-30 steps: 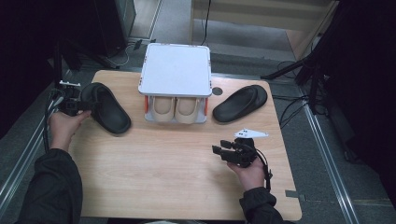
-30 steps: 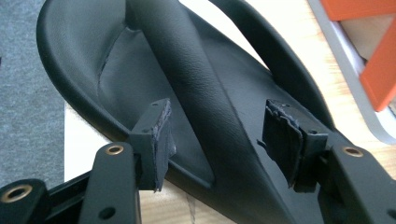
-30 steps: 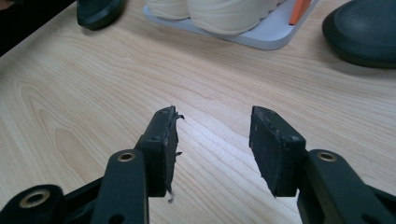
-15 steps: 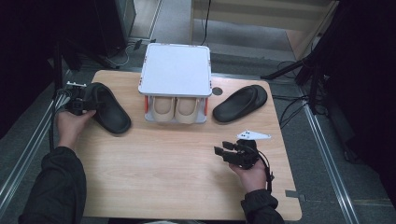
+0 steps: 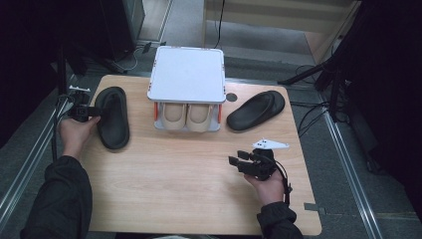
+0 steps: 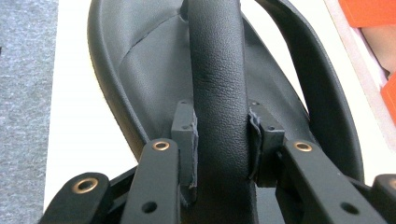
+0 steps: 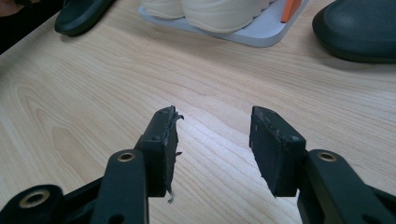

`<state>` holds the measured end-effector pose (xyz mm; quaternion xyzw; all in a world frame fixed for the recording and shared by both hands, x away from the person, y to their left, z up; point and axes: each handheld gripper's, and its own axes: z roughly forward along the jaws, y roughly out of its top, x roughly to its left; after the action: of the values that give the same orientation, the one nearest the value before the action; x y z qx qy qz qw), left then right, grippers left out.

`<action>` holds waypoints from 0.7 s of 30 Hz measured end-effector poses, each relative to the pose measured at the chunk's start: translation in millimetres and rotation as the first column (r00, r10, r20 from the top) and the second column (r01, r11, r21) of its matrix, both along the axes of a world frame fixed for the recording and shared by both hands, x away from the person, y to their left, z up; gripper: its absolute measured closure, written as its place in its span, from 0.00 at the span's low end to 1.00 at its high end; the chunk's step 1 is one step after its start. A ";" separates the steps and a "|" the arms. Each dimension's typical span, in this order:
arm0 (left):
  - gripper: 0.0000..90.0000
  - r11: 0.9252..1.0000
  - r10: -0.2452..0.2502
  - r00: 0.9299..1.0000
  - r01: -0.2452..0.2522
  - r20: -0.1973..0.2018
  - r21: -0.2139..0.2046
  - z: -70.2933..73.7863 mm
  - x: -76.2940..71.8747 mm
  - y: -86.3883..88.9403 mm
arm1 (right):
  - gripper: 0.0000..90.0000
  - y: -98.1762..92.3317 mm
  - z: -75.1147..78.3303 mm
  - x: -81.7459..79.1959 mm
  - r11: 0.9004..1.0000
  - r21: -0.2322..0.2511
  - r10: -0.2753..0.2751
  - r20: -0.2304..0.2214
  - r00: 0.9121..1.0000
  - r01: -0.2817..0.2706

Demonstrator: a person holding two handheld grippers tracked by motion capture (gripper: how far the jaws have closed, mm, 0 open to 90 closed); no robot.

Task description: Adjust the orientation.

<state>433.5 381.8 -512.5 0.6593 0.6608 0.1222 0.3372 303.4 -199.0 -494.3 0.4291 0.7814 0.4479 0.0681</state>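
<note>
**Left jaws close on the slipper strap**

The left gripper (image 6: pixel 219 140) has just been closing; its pads (image 6: pixel 184 133) now pinch the strap of the left black slipper (image 5: pixel 113 117), a smooth, grained, leather-like band, at the table's (image 5: pixel 164 184) left edge; a lift looks ready. The right gripper (image 7: pixel 212 140) hovers spread and empty over pale woodgrain; cream shoes (image 5: pixel 186 117) sit under a white rack (image 5: pixel 186 74).

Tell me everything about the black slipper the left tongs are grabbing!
The black slipper looks like smooth, leathery material, with a wide strap arching over its scooped footbed. It lies flat on the wooden table, left of the white shoe rack. The left tongs have just been closing and now pinch that strap.
</note>
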 end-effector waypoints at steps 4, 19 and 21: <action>0.77 1.000 0.004 1.000 -0.004 0.000 -0.018 2.3 0.0 -0.1 | 0.58 0.0 0.1 0.0 1.000 0.000 0.000 -0.001 1.000 0.000; 0.78 0.997 -0.028 0.999 0.029 0.017 -0.072 20.6 -5.3 -5.3 | 0.58 -1.7 1.2 0.1 1.000 0.005 -0.004 0.003 1.000 0.004; 0.78 0.997 -0.034 0.999 0.035 0.021 -0.068 23.9 -8.0 -7.4 | 0.58 -2.2 1.5 0.6 1.000 0.008 -0.004 0.008 1.000 0.003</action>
<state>425.5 374.4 -488.6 0.6575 0.6497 0.1003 0.3680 304.0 -201.2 -492.8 0.4288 0.7786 0.4526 0.0705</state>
